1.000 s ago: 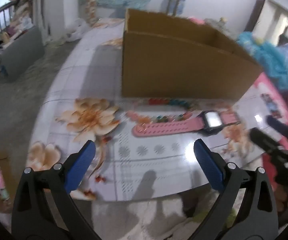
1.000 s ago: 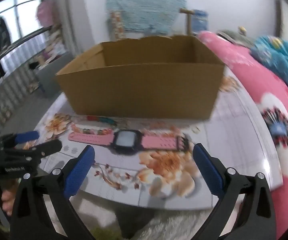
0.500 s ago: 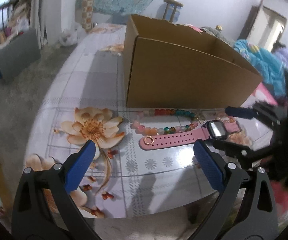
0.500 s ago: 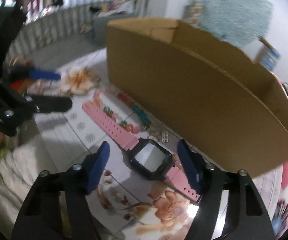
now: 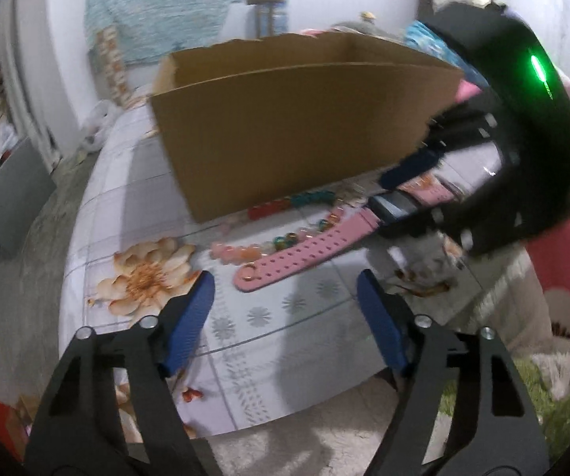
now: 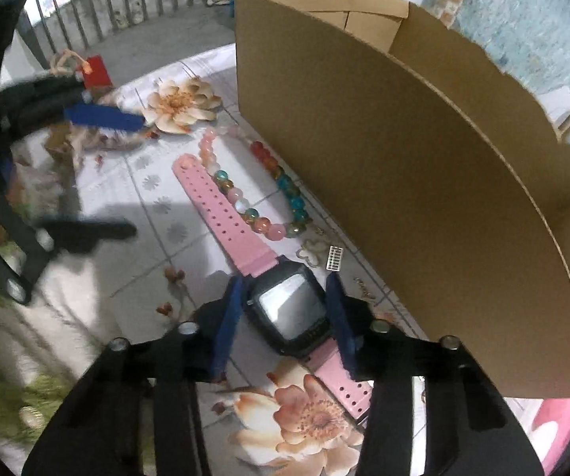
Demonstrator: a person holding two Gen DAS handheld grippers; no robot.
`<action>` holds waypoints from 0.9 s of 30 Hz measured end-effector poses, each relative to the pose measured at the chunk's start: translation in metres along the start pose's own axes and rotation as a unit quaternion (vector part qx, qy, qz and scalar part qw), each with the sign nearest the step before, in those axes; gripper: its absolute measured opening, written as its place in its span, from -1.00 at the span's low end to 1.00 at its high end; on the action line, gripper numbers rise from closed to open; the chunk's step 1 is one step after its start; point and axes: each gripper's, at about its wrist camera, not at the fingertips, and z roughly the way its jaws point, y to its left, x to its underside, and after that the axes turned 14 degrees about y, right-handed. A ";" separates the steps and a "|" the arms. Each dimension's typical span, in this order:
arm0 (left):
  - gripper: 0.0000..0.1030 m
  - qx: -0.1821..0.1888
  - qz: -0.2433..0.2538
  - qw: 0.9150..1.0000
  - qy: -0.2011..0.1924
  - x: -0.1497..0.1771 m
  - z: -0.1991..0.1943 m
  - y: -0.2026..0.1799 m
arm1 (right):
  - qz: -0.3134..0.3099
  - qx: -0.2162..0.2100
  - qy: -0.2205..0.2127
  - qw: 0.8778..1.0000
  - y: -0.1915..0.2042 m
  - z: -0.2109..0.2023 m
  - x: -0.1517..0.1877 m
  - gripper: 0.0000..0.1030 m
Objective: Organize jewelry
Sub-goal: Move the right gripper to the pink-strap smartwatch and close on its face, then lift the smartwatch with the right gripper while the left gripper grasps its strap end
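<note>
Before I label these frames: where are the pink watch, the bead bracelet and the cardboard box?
pink watch [image 6: 291,311], right wrist view, on its screen.
bead bracelet [image 6: 260,223], right wrist view, on a peach bead.
cardboard box [image 5: 285,131], left wrist view, on its near wall.

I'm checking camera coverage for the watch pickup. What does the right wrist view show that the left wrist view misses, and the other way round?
Only the right wrist view shows the watch face with the right gripper straddling it, its fingers just closing in at the case sides, plus a small silver charm by the box.

Only the left wrist view shows the left gripper, open with nothing between its fingers, above the table.

Both show the pink strap, the bead bracelet and the cardboard box.
</note>
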 end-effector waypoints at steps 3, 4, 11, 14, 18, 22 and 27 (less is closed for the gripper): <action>0.26 -0.002 0.037 0.999 -0.004 -0.001 0.001 -0.013 | 0.026 -0.069 0.025 0.997 -0.023 -0.002 -0.009 -0.68; 0.22 0.000 0.047 0.999 -0.004 -0.002 0.003 -0.017 | 0.031 -0.078 0.031 0.996 -0.027 -0.001 -0.009 -0.72; 0.20 0.008 0.066 0.998 -0.002 -0.003 0.013 -0.024 | 0.003 -0.042 0.027 0.999 -0.014 -0.007 -0.005 -0.31; 0.19 0.010 0.059 0.998 0.002 -0.003 0.018 -0.022 | -0.031 0.002 0.014 0.999 -0.002 -0.007 -0.008 -0.03; 0.03 0.010 0.059 0.998 0.003 -0.007 0.021 -0.023 | -0.074 0.031 0.029 0.996 0.008 0.000 -0.009 -0.03; -0.13 0.012 0.063 0.998 0.005 -0.006 0.024 -0.023 | -0.089 0.031 0.051 0.994 0.008 0.010 -0.009 -0.08; -0.13 0.009 0.080 0.997 0.006 -0.004 0.024 -0.028 | -0.087 -0.010 0.070 0.994 0.002 0.010 -0.012 -0.12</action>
